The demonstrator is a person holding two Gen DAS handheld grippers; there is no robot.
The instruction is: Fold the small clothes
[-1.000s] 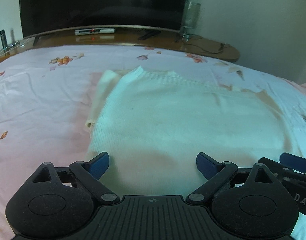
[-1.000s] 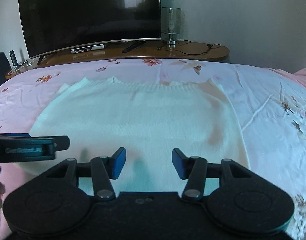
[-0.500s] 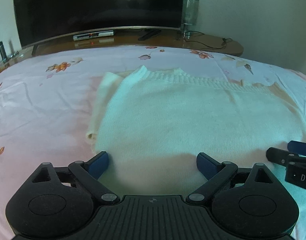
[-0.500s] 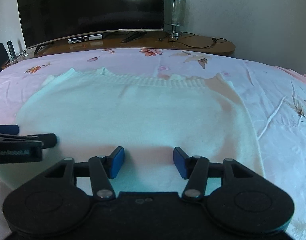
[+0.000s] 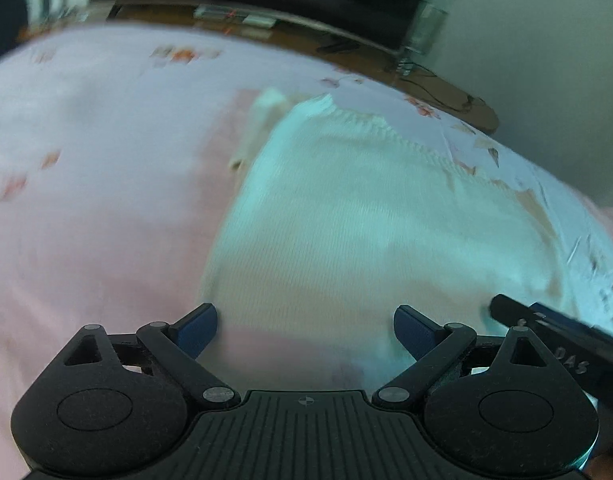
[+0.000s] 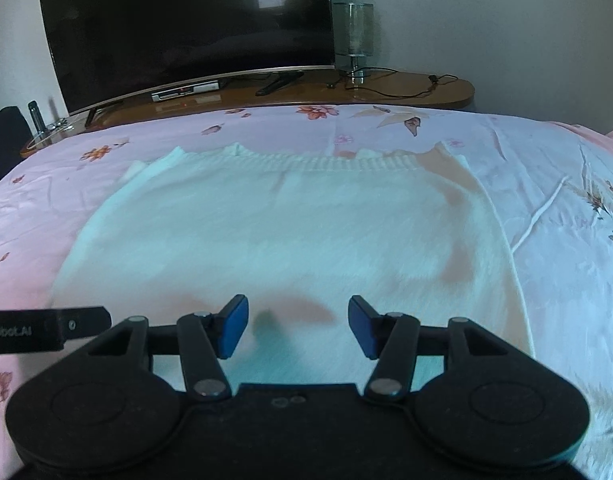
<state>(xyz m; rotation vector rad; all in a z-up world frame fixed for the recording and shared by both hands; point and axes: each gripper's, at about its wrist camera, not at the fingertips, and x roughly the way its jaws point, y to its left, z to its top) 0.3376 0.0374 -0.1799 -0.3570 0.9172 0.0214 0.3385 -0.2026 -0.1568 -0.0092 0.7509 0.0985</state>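
Observation:
A small white knitted sweater (image 6: 290, 240) lies flat on the pink floral bedsheet (image 6: 554, 200), its ribbed edge at the far side. It also shows in the left wrist view (image 5: 366, 232), blurred, with a folded sleeve at its left side. My left gripper (image 5: 305, 332) is open and empty, low over the sweater's near left corner. My right gripper (image 6: 298, 326) is open and empty over the sweater's near edge. The left gripper's tip (image 6: 66, 326) shows at the left of the right wrist view; the right gripper's finger (image 5: 546, 328) shows at the right of the left wrist view.
A wooden TV stand (image 6: 386, 92) runs behind the bed with a large dark TV (image 6: 186, 28), a set-top box (image 6: 184, 90), a glass lamp (image 6: 352, 36) and cables. A dark object (image 6: 6, 140) stands at the far left.
The left gripper has swung and tilted, its view is now blurred and rolled; it sits nearer the sweater's left corner. The right gripper has come slightly lower and closer to the near edge. Both stay open.

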